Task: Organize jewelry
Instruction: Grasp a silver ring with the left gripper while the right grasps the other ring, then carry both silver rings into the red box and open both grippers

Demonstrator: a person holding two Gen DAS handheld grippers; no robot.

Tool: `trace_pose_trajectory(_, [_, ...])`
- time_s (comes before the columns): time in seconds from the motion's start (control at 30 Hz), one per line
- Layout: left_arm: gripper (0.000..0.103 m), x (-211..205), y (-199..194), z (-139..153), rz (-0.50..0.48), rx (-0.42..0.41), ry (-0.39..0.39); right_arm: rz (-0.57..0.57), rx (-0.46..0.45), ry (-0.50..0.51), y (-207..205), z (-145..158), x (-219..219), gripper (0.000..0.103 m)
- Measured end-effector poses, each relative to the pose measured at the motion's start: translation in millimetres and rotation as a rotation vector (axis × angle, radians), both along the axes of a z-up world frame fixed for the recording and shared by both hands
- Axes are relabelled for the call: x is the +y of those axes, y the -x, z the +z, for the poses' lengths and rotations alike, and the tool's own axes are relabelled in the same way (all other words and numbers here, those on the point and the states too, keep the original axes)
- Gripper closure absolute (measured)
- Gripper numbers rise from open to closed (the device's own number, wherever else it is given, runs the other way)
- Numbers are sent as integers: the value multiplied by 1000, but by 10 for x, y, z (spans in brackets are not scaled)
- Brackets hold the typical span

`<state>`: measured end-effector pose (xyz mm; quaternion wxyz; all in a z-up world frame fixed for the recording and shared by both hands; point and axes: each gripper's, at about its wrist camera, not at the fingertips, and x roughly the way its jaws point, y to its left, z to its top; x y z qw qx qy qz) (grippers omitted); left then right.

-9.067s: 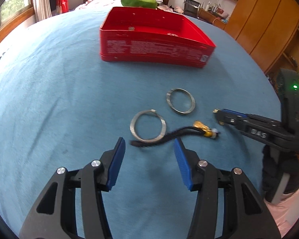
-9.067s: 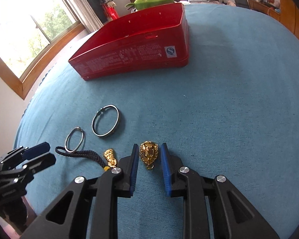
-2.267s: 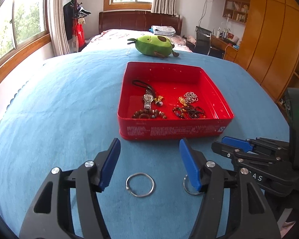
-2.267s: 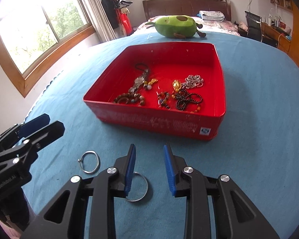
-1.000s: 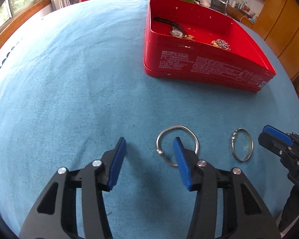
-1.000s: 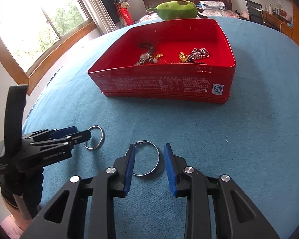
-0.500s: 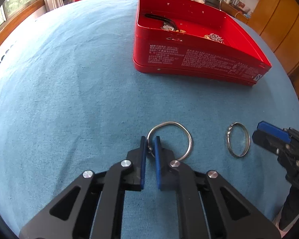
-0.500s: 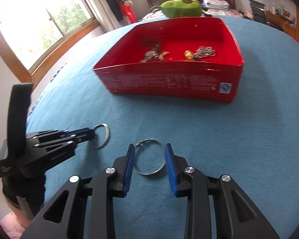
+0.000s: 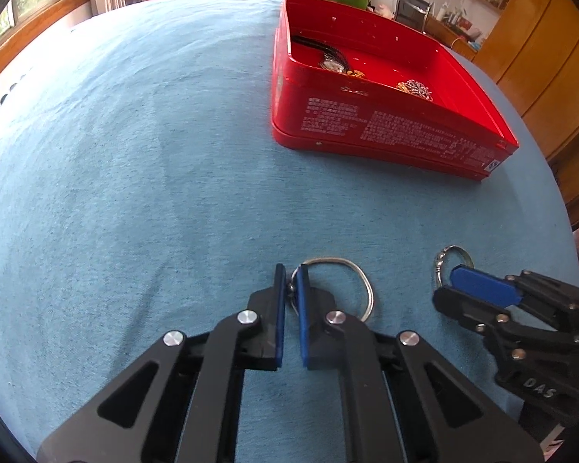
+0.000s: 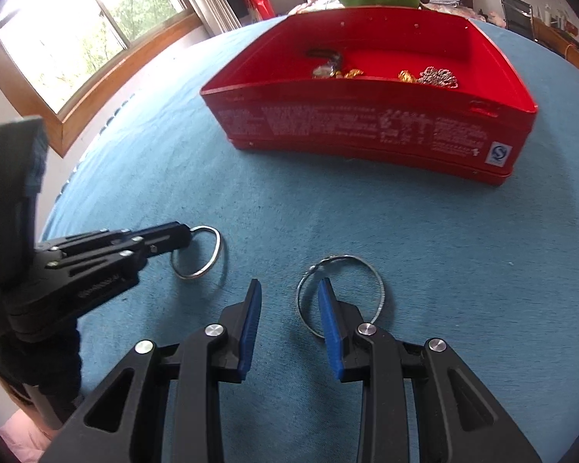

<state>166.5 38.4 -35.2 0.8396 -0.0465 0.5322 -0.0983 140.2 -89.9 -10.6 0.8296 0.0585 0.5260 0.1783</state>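
Blue cloth [image 9: 135, 154] spreads under both tongs. A red tin [image 9: 386, 131] of jewelry, covered in unreadable print, sits beyond them. Left tongs [image 9: 290, 287] pinch one ring [image 9: 351, 270]. Right tongs [image 10: 287, 305], apart, straddle another ring's [image 10: 370, 270] near edge.

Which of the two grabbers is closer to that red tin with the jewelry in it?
Neither clearly. The left gripper, shut on one silver ring, and the right gripper, open astride the other ring, sit similarly short of the red tin.
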Motion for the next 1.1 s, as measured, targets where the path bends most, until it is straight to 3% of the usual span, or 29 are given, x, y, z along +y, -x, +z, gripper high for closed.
trace_pose_trajectory(0.17, [99, 51, 21, 26, 3, -8, 2, 3, -19, 48, -17, -40, 91, 74])
trace_pose_trajectory(0.3, [99, 36, 15, 48, 4, -15, 1, 2, -55, 92, -19, -64, 129, 91])
trace_pose_trajectory(0.47, [99, 92, 76, 75, 2, -23, -1, -16, -57, 75, -21, -61, 54, 101])
trace_pose_trajectory(1.1, [99, 109, 131, 159, -4, -43, 7, -70, -109, 0, 115, 213, -271, 101])
